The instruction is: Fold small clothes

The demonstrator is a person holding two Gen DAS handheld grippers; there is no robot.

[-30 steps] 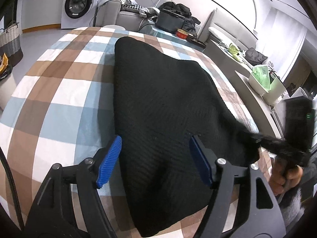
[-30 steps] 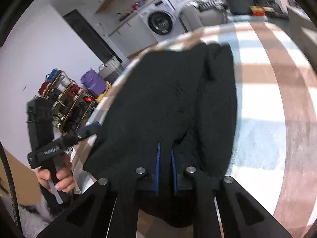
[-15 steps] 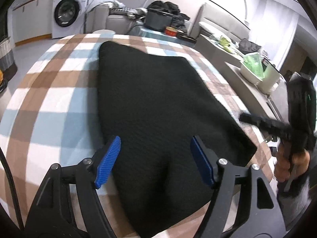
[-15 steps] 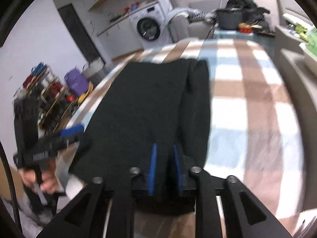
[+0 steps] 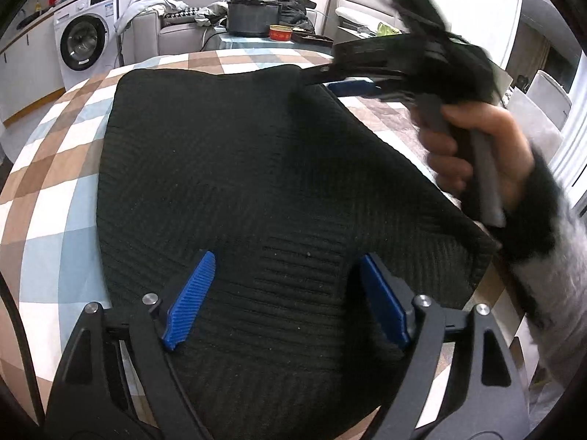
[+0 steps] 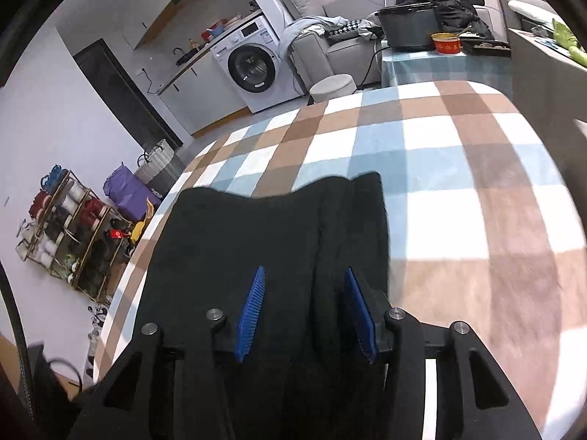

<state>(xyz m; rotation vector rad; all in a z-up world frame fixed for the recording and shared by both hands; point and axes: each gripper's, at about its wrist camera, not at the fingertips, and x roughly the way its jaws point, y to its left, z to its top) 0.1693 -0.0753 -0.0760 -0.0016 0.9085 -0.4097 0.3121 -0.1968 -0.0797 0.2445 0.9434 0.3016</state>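
Note:
A black knit garment (image 5: 256,190) lies flat on the checked tablecloth (image 5: 55,154). My left gripper (image 5: 286,293) is open and hovers over the garment's near end, blue pads wide apart. My right gripper (image 6: 304,308) is open above the garment's far right part (image 6: 279,242), where a folded layer makes a ridge between the pads. In the left wrist view the right gripper (image 5: 348,86) shows blurred at the garment's far right corner, held by a hand (image 5: 473,146).
The checked table (image 6: 458,168) extends beyond the garment. A washing machine (image 6: 253,69), sofa with clothes, a dark pot (image 6: 407,25) and a red tin (image 6: 445,43) stand at the back. A shelf rack (image 6: 69,231) is on the floor left.
My right gripper has opened and let go of the garment, then moved from the near right corner to the far right side. The garment now lies flat. The left gripper stayed open.

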